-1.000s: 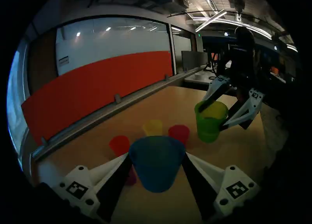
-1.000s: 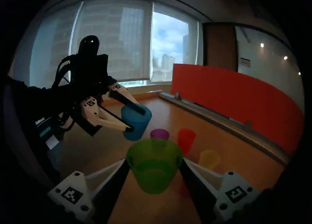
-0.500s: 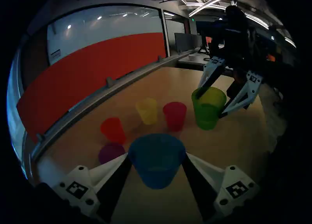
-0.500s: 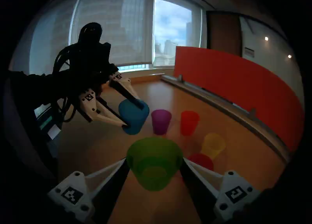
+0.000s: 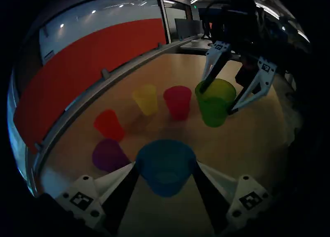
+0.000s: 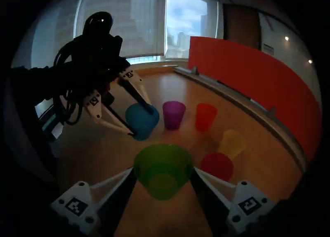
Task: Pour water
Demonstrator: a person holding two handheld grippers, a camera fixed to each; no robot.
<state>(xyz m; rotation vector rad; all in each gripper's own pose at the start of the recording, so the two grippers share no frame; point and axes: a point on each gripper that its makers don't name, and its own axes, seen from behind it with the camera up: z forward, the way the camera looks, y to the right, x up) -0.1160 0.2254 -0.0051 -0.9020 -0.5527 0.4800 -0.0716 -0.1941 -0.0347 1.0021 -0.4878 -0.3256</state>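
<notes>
Our left tool (image 5: 165,167) pinches the blue cup (image 5: 166,177), our right tool (image 6: 163,171) the green cup (image 6: 163,180); next we likely bring rims together and tilt.

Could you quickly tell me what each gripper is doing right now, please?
Left gripper: closed on the blue cup.
Right gripper: closed on the green cup.

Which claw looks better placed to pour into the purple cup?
Left, probably. The left claw holds the blue cup right beside the purple cup. The right claw holds the green cup beside the red cup, farther from the purple one.
</notes>
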